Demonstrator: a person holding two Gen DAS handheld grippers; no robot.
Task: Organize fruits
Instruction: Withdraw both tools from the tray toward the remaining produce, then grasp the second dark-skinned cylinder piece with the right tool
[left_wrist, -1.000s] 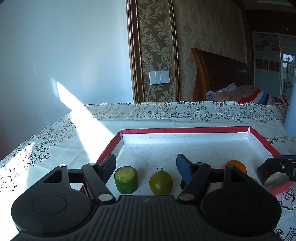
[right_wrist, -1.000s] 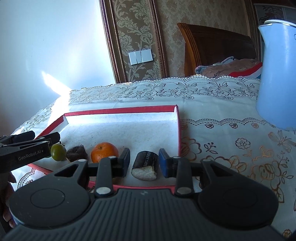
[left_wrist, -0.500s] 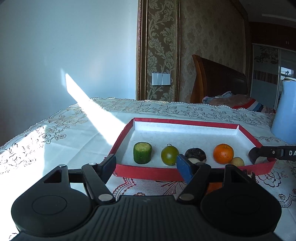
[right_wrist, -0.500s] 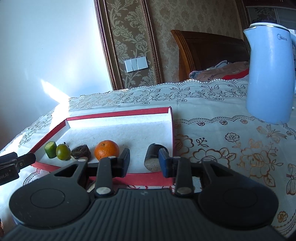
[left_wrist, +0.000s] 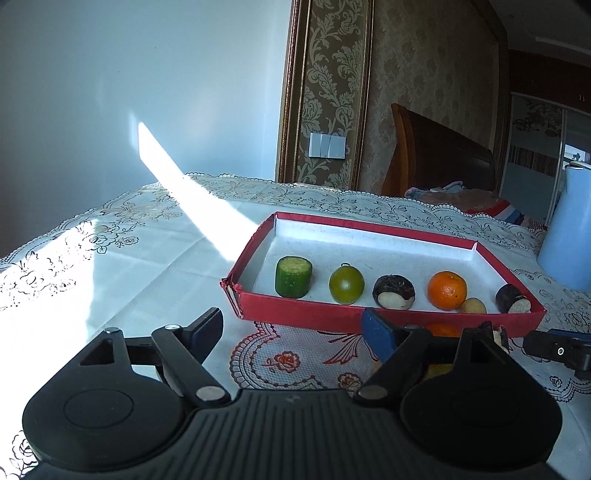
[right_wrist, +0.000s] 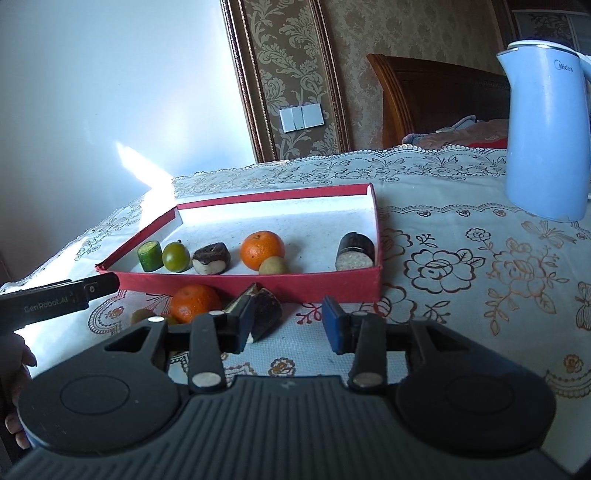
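two pairs of tongs hang above a lace-covered tabletop just short of a red tray, with both sets of jaws spread wide and holding nothing. ahead of the left tongs, six pieces sit in a row along the tray's near wall: a green cucumber chunk furthest to the tongs' left, then a green tomato, a dark piece with a pale cut face, an orange, a small yellowish fruit touching the orange, and a dark cylinder with a pale end in the tray's right corner. the right tongs hover over the cloth in front of the tray's near wall; beside and partly behind their left finger lie loose pieces still outside the tray: a second orange, a dark wedge and a small greenish fruit further to the left. the left tongs' black tip reaches in from the left edge of the right wrist view, close to the tray's near corner. a pale blue kettle stands on the cloth well beyond and to the right of the right tongs
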